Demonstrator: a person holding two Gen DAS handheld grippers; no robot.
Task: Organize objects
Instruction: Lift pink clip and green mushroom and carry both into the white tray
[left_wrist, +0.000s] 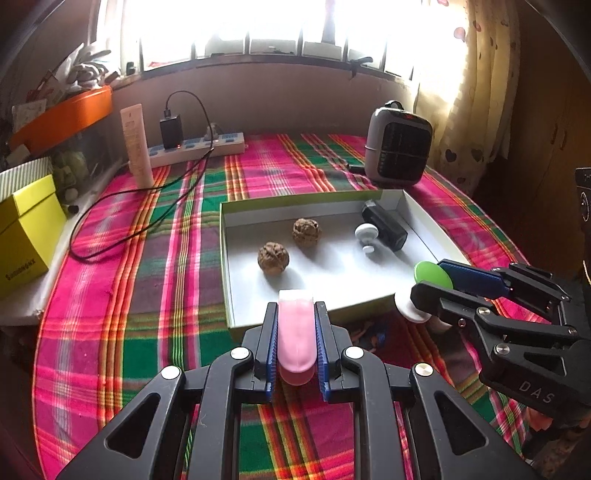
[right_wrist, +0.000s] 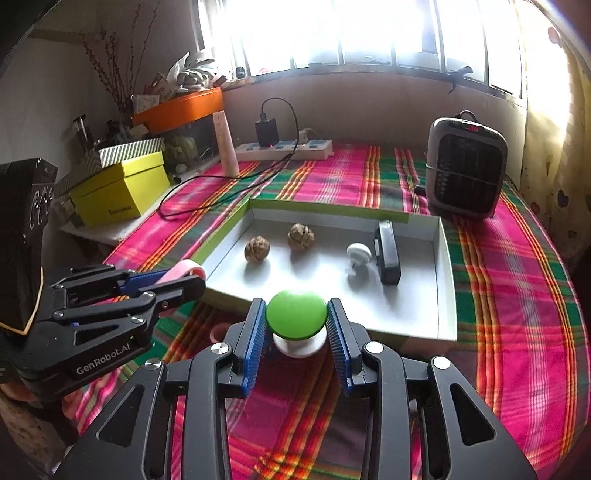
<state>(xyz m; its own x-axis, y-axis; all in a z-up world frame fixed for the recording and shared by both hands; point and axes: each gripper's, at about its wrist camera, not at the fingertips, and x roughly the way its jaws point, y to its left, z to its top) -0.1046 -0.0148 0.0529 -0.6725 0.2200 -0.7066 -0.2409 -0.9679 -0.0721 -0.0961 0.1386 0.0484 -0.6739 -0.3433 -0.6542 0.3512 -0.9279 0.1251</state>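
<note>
A: While clamped, what does each gripper carry relative to the tray (left_wrist: 421, 216)?

B: Left gripper (left_wrist: 296, 325) grips a pink tube (left_wrist: 295, 332) at the tray's near edge. Right gripper (right_wrist: 297, 325) grips a green-capped knob (right_wrist: 296, 318) just before that edge.

A: Inside the tray?

B: Two walnuts (left_wrist: 273, 257), a white knob (left_wrist: 366, 233), a black block (left_wrist: 384, 225).

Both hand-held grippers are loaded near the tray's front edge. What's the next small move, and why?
Probably carry the right hand-held gripper, shut on the green-capped piece, forward over the tray wall to the bare floor in front of the white knob; it hangs just short of the rim.
</note>
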